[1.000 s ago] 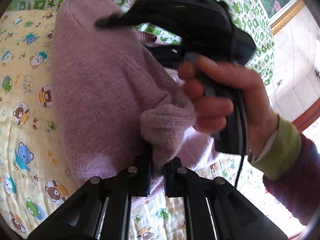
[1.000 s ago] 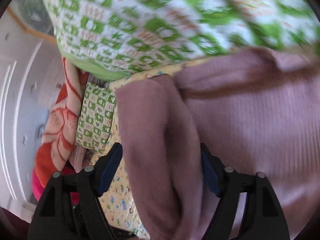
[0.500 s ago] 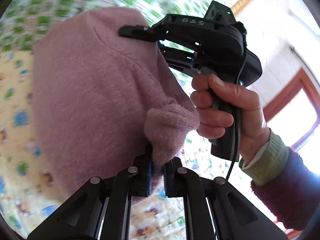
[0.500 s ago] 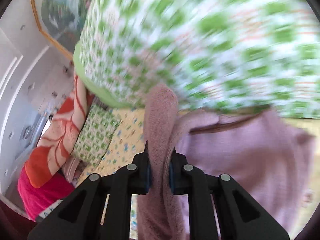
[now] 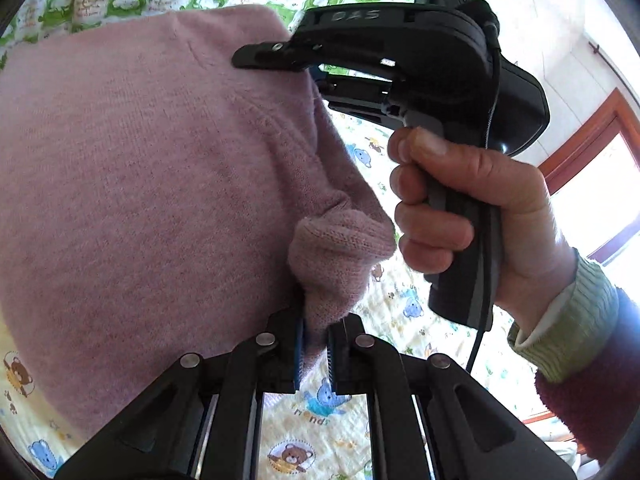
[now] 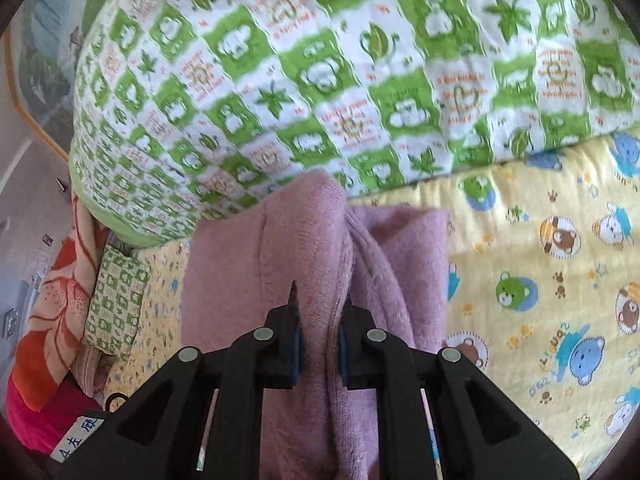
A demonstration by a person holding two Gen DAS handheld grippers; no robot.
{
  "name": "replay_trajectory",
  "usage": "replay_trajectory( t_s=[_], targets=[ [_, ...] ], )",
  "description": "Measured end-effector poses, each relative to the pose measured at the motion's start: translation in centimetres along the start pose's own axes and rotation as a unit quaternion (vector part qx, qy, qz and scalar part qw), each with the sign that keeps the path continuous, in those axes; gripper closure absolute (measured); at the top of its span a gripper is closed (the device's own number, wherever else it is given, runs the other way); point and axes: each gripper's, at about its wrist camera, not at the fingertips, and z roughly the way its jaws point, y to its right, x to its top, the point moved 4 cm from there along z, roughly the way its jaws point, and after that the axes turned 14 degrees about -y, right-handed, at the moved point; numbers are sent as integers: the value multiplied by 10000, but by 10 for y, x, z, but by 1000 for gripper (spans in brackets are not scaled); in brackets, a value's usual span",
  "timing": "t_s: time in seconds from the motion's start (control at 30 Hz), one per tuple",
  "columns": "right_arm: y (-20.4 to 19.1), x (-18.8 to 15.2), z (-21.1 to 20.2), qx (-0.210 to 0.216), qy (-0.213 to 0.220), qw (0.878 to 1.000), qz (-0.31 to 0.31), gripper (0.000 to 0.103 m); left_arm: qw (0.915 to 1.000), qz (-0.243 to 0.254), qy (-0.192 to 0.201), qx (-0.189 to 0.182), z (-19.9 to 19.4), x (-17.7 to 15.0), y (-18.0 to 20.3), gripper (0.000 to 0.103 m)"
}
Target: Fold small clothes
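Observation:
A mauve knit sweater (image 5: 152, 184) hangs lifted above the bed, held at two places. My left gripper (image 5: 316, 344) is shut on a bunched corner of the knit. In the left wrist view the right gripper (image 5: 400, 64) shows at upper right in a person's hand, its fingers clamped on the sweater's upper edge. In the right wrist view my right gripper (image 6: 319, 344) is shut on a thick fold of the sweater (image 6: 308, 248), which drapes down between and below the jaws.
A yellow bedsheet with cartoon bears (image 6: 540, 280) lies under the sweater. A green and white patterned quilt (image 6: 320, 60) is piled behind it. An orange blanket and a small green pillow (image 6: 116, 300) lie at the left. A window (image 5: 600, 184) is at the right.
Both grippers have raised the sweater off the bed and kept their hold. The right gripper closed on the fold a second ago and its view has swung toward the quilt and sheet.

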Motion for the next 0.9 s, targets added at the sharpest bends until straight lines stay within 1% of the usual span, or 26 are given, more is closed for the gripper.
replay_trajectory(
  t_s=[0.07,0.13,0.17,0.2,0.23,0.27,0.3,0.33,0.5,0.6,0.63,0.67,0.7,0.73,0.8,0.9],
  targets=[
    [-2,1,7,-282,-69,9995,-111,88,9999,-58,-111,8,8,1,-3,95],
    [8,0,16,-594,-290,9978,-49,87,9997,-117,-231,33,16,2,-3,90],
    [11,-2,20,-652,-338,9973,-21,84,9996,-150,-247,12,16,3,-2,88],
    [13,-3,21,-651,-350,9973,30,78,9996,-172,-238,-45,15,3,-2,79],
    [16,-4,18,-587,-326,9976,143,74,9995,-175,-227,-109,12,0,-2,67],
    [17,-5,15,-564,-295,9977,230,68,9995,-186,-234,-115,10,-3,-2,61],
    [18,-6,10,-579,-241,9976,295,66,9994,-190,-251,-129,7,-6,-2,52],
    [18,-7,3,-667,-154,9972,314,65,9993,-200,-262,-156,4,-12,-2,47],
    [13,-22,-32,-790,95,9963,338,64,9989,-307,-218,-295,-23,-41,-10,45],
    [3,-39,-46,-684,207,9969,335,63,9986,-453,-104,-245,-42,-58,-23,44],
    [-1,-46,-48,-608,185,9975,312,62,9982,-555,-29,-213,-49,-58,-17,41],
    [-4,-52,-48,-574,136,9979,286,60,9977,-660,26,-173,-58,-60,-26,39],
    [-6,-59,-46,-597,78,9978,271,59,9969,-770,92,-149,-68,-59,-29,32],
    [-7,-64,-44,-622,41,9977,260,59,9954,-926,190,-129,-76,-60,-40,25],
    [-7,-74,-34,-624,-68,9976,284,58,9923,-1186,345,-51,-88,-54,-54,23],
    [-2,-82,-22,-536,-167,9975,434,58,9863,-1591,439,58,-104,-48,-91,23]
  ],
)
